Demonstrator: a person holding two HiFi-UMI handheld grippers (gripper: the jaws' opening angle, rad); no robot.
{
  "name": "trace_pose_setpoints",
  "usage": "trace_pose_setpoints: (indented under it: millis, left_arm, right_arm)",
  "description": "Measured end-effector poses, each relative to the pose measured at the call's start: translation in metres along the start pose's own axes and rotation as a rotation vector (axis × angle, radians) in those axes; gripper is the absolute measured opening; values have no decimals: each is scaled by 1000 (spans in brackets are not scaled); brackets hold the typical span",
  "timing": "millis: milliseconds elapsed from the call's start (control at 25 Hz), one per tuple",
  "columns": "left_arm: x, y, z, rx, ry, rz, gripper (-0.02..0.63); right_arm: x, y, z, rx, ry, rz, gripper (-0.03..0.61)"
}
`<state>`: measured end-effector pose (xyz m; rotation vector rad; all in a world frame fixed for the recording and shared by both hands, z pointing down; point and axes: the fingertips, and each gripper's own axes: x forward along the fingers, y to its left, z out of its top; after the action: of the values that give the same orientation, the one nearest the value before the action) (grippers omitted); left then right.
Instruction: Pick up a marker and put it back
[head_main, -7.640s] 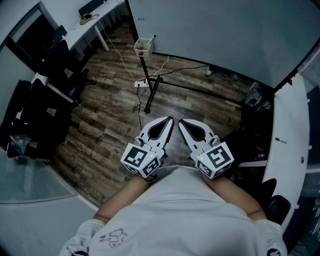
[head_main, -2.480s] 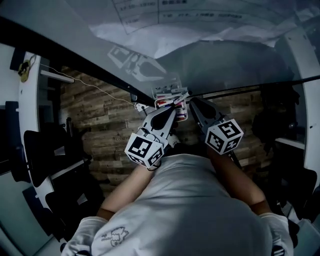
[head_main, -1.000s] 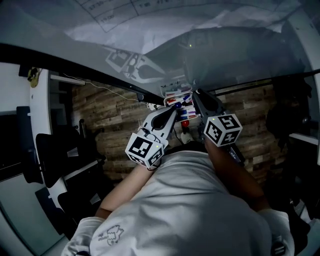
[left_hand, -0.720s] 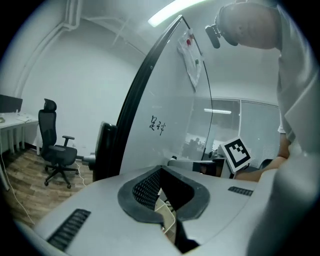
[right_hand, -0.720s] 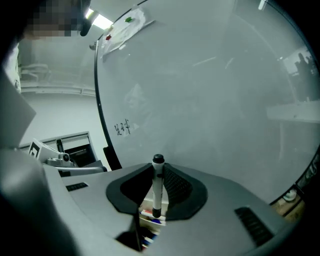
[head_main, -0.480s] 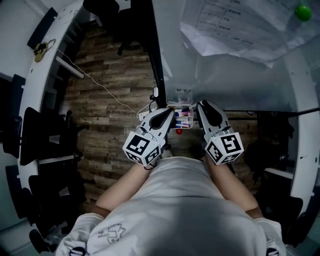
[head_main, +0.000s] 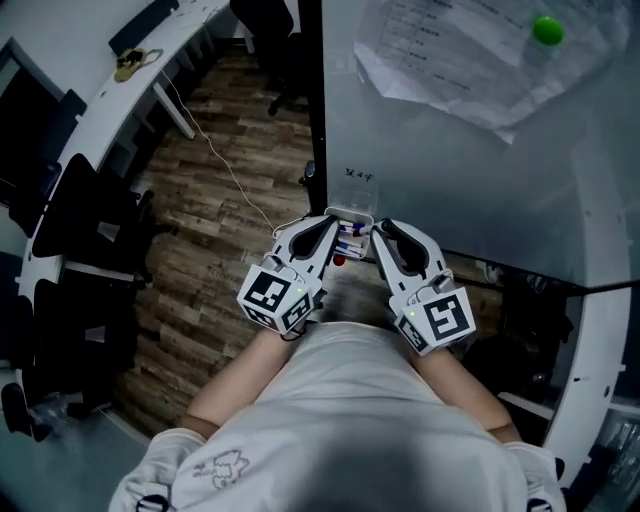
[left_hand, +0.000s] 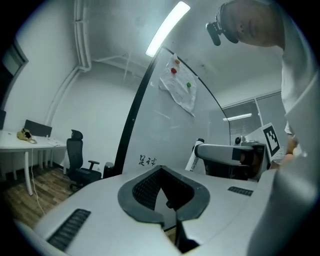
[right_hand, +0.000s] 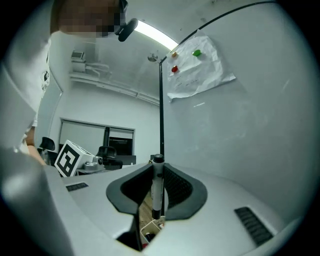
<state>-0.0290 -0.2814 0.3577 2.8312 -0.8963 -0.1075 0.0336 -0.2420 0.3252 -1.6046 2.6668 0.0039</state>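
A small white marker box (head_main: 352, 216) hangs at the whiteboard's lower edge with several markers in it; it also shows below the jaws as the box (right_hand: 150, 231). My right gripper (head_main: 381, 230) (right_hand: 156, 167) is shut on a white marker with a black cap (right_hand: 157, 192), held upright between the jaws just above the box. The same marker (left_hand: 195, 155) shows in the left gripper view. My left gripper (head_main: 329, 226) (left_hand: 161, 170) is shut with nothing in it, beside the box's left side.
The whiteboard (head_main: 450, 170) fills the upper right, with paper sheets (head_main: 460, 60) pinned by a green magnet (head_main: 547, 29). Its black frame post (head_main: 311, 100) runs down to the box. Office chairs (head_main: 60, 230) and a white desk (head_main: 90, 75) stand left over wood floor (head_main: 210, 220).
The head view has swung so the whiteboard sits further right. Both grippers stay by the marker box, slightly lower in the picture than half a second ago.
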Motion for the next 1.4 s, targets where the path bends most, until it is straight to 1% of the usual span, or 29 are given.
trace_pose_setpoints:
  millis: [80, 240, 400, 480, 680, 840, 920, 1160, 1400]
  left_arm:
    - [-13, -21, -5, -1, -12, 44, 5]
    - [-35, -57, -8, 16, -38, 108, 5]
    - [-58, -89, -11, 32, -51, 172, 5]
    - [-67, -104, -14, 31, -51, 186, 5]
    - [-78, -142, -27, 24, -30, 156, 5]
    - [-83, -171, -38, 28, 15, 99, 3]
    - [-85, -180, -44, 30, 33, 90, 3]
    - [-87, -192, -54, 27, 48, 90, 5]
    - [-87, -179, -54, 16, 42, 116, 5]
  right_arm:
    - [-16, 2, 0, 6, -6, 45, 75]
    - [-51, 13, -3, 25, -8, 103, 75]
    - [-86, 25, -8, 50, 3, 141, 75]
    - [-103, 30, -8, 58, 0, 149, 75]
    - [-139, 44, -14, 74, 3, 158, 75]
    - [-161, 50, -17, 93, 4, 155, 75]
    - [-168, 52, -19, 99, 5, 154, 75]
    - [-180, 55, -26, 104, 24, 154, 75]
    - [-174, 49, -32, 114, 37, 145, 75]
